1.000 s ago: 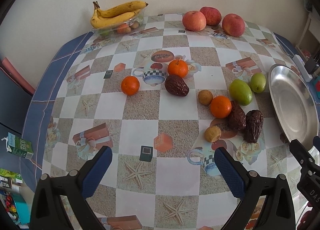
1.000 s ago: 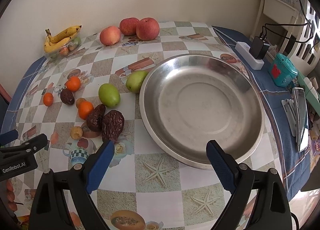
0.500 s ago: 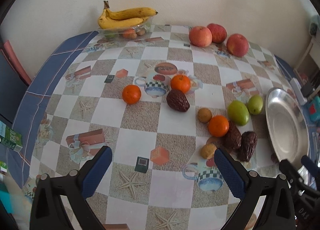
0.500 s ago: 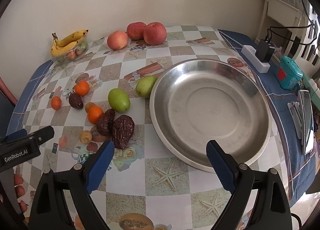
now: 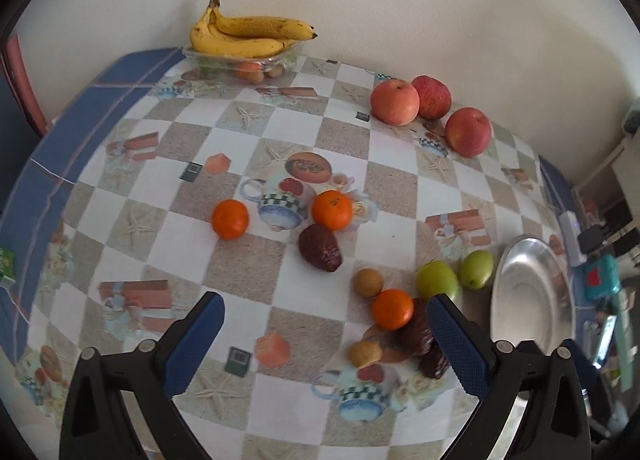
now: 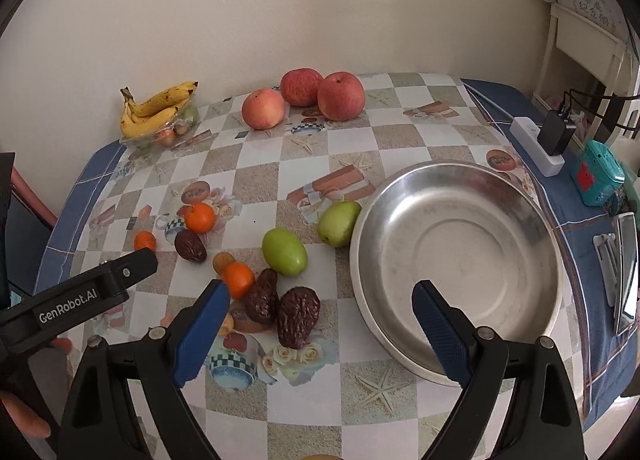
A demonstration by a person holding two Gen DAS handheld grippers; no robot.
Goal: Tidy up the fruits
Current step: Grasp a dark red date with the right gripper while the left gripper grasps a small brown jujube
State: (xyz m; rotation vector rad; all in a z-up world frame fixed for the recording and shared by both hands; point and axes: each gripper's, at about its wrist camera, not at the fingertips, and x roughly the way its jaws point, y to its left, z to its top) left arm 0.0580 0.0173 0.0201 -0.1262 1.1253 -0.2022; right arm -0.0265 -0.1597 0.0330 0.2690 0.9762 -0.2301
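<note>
Loose fruit lies on the patterned tablecloth: three red apples (image 5: pixel 428 106) at the back, three oranges (image 5: pixel 230 219), two green fruits (image 6: pixel 284 251), dark wrinkled dates (image 6: pixel 298 316) and small brown fruits (image 5: pixel 368 282). An empty steel bowl (image 6: pixel 456 268) stands at the right. My left gripper (image 5: pixel 326 340) is open and empty, above the table's near side, left of the fruit cluster. My right gripper (image 6: pixel 320 324) is open and empty, above the near edge, between the dates and the bowl.
A clear tray with bananas (image 5: pixel 248 36) on top stands at the back left by the wall. A power strip with a plug (image 6: pixel 540 144), a teal box (image 6: pixel 598 178) and a phone (image 6: pixel 626 272) lie along the table's right side.
Both grippers have pulled back and risen, so the table looks further off. The left view has swung left. No fruit has moved and both grippers stay open.
</note>
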